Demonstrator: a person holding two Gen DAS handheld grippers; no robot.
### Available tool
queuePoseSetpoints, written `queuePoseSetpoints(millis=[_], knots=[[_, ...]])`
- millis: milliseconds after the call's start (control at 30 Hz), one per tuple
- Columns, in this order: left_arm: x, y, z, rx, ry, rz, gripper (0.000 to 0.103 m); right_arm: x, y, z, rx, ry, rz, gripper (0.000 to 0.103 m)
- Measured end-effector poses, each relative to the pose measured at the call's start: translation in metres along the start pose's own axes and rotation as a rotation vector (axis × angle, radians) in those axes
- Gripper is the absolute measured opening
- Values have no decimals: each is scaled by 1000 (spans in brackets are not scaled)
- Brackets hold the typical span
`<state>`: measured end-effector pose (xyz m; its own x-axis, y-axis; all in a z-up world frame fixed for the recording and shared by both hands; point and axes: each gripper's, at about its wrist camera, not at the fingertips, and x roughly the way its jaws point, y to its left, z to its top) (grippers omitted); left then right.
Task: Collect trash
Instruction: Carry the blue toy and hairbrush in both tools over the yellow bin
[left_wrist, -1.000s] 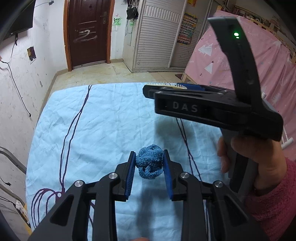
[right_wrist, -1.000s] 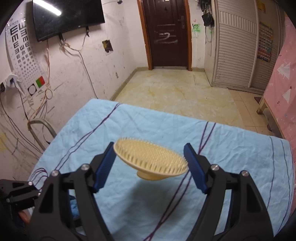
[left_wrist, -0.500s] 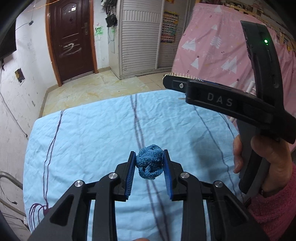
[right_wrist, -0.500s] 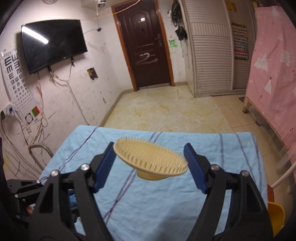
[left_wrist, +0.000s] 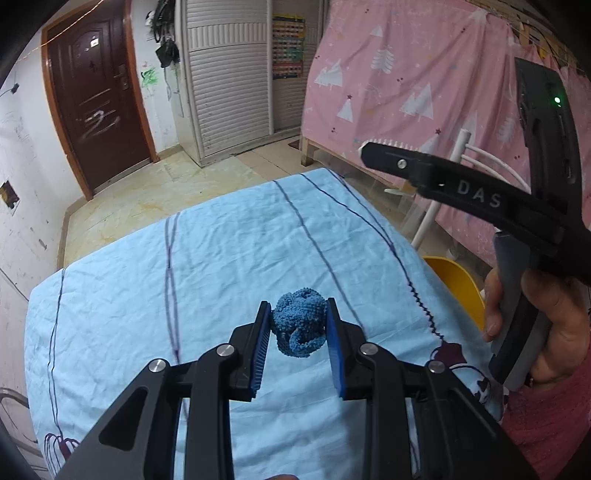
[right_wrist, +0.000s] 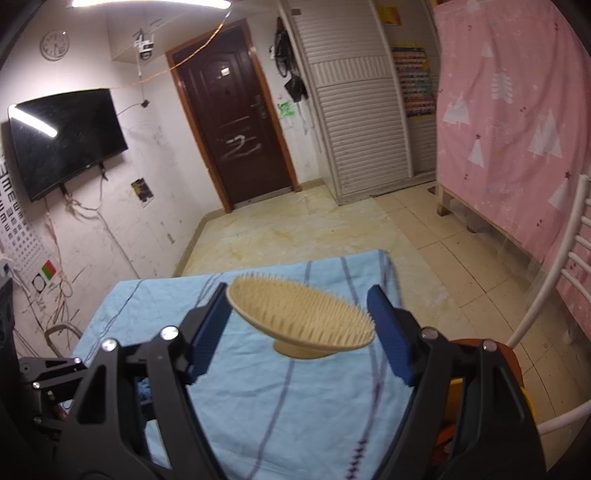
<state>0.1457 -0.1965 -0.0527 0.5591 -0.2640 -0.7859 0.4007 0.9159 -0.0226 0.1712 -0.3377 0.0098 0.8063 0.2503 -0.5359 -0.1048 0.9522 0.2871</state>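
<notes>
Two items are held off the blue-sheeted table (left_wrist: 155, 280): a blue knitted ball (left_wrist: 300, 322) is pinched in the left gripper (left_wrist: 298, 334), and a beige bristled brush (right_wrist: 301, 318) is clamped across the right gripper (right_wrist: 300, 326). Pickup is judged complete; disposal is outstanding, possibly into the yellow container (left_wrist: 456, 286) seen at the table's right edge.

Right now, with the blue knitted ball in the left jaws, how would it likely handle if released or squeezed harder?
The blue knitted ball looks soft, so it would probably squash rather than break. Its loopy yarn likely grips the left gripper's ribbed pads. Being roundish, it might roll a little on the blue sheet.
</notes>
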Motion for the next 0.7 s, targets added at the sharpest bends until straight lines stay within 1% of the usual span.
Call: queuePoseSetpoints(millis=[133,367,700], knots=[[9,-25,4,36,13,-11,20,-17,-32,-7,38,-18,-39,72],[27,-71,14,105,41,-41,20,-38,-76,-25,95,-29,-104,73],[55,-126,33,161,83,-89,20,-63,-140,-61,190,-11,-192,73]])
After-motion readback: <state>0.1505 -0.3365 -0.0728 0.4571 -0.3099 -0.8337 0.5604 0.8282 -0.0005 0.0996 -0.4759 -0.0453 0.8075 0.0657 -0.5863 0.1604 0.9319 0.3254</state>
